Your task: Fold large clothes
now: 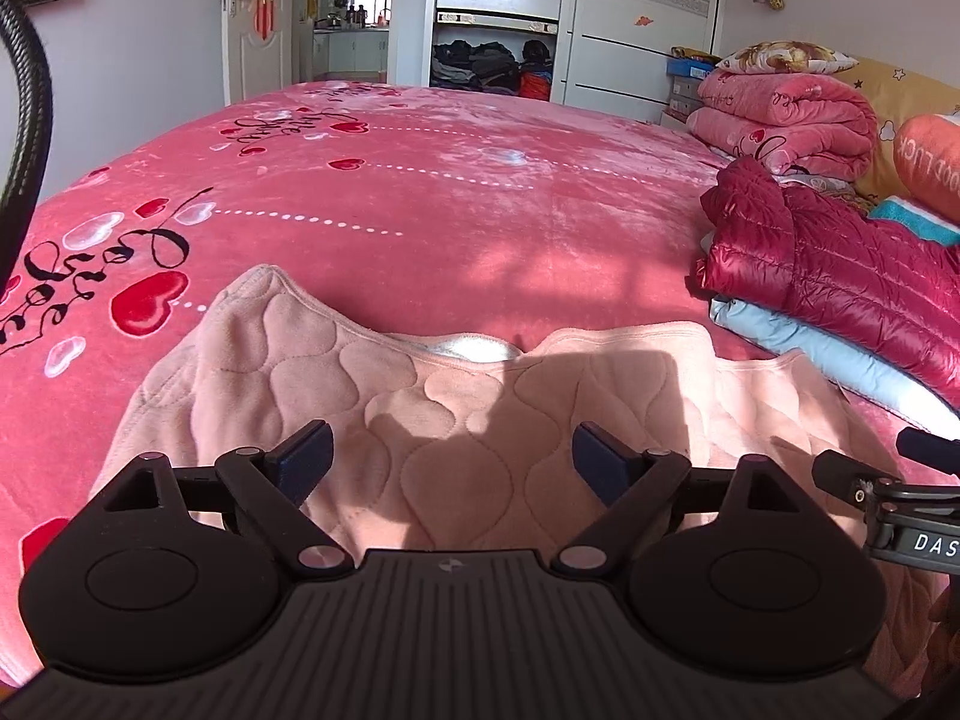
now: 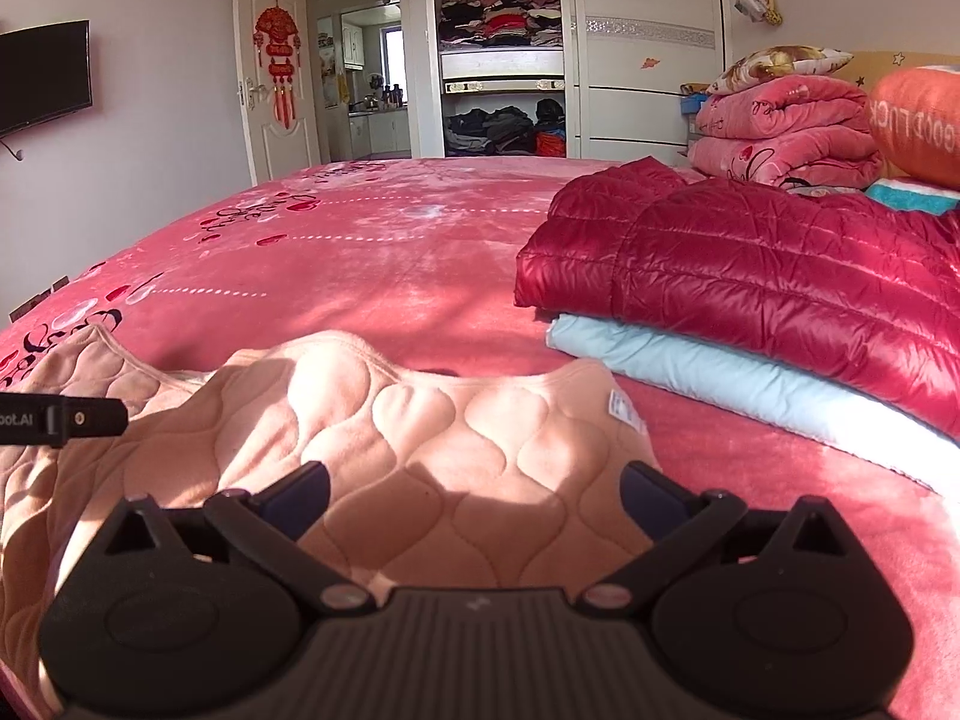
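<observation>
Left wrist view: left gripper (image 1: 451,461) spread wide, nothing between its dark blue pads (image 1: 306,456), poised above the pink quilted garment (image 1: 420,408), which lies flat on the red heart-print bedspread (image 1: 420,204); a folded dark red puffer jacket (image 1: 840,264) rests on a light blue folded item (image 1: 810,354) to the right, pink folded blankets (image 1: 786,114) beyond. Right wrist view: right gripper (image 2: 474,492) likewise released and empty, over the same garment near its right edge where a white label (image 2: 624,408) shows; jacket stack just beside, wardrobe (image 2: 504,48) with stacked clothes at the far wall.
</observation>
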{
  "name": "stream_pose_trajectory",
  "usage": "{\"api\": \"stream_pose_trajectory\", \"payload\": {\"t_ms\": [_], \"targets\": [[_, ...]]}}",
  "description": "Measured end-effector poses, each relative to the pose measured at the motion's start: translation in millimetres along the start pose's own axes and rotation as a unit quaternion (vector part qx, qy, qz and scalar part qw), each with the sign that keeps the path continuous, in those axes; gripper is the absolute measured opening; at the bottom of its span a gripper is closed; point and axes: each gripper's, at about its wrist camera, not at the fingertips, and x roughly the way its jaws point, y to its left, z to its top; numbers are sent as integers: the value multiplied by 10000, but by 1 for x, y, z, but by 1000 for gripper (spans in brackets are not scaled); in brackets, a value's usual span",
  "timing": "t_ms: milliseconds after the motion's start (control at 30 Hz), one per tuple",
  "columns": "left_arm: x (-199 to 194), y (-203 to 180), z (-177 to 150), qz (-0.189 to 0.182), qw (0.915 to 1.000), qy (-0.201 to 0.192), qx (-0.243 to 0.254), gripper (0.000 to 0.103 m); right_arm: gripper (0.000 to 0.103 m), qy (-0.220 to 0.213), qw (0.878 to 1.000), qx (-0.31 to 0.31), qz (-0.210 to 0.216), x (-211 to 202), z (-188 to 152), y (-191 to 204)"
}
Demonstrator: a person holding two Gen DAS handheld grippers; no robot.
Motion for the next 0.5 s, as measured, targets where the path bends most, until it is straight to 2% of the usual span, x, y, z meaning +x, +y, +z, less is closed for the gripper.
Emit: {"api": "stream_pose_trajectory", "payload": {"t_ms": [300,500], "targets": [[-57,27,4,82,9992,-306,-224,103,102,-224,9987,-409,-206,-39,14,24],[-91,47,9,145,9975,-558,-400,103,102,-410,9968,-662,-187,-64,25,44]]}}
